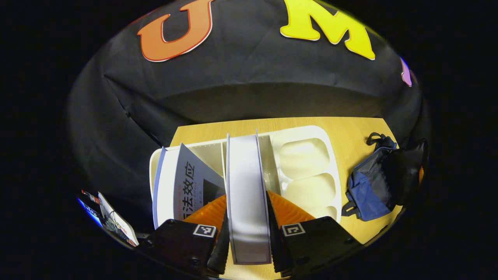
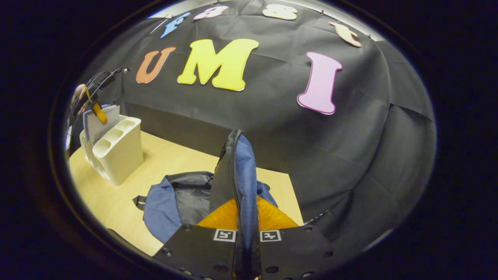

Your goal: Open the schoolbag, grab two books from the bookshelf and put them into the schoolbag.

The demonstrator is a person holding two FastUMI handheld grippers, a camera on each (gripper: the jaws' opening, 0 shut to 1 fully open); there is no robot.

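The left gripper (image 1: 248, 229) clamps 1 upright book (image 1: 248, 194) in the bookshelf (image 1: 307, 134); right of the bookshelf, the right gripper (image 2: 246, 233) pinches the schoolbag (image 2: 183, 202) flap open.

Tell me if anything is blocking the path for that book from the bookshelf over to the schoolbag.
Nothing visible blocks it. The left gripper has its jaws closed on the book in the bookshelf. Bare table lies between shelf and schoolbag, and the right gripper holds the bag's flap up.
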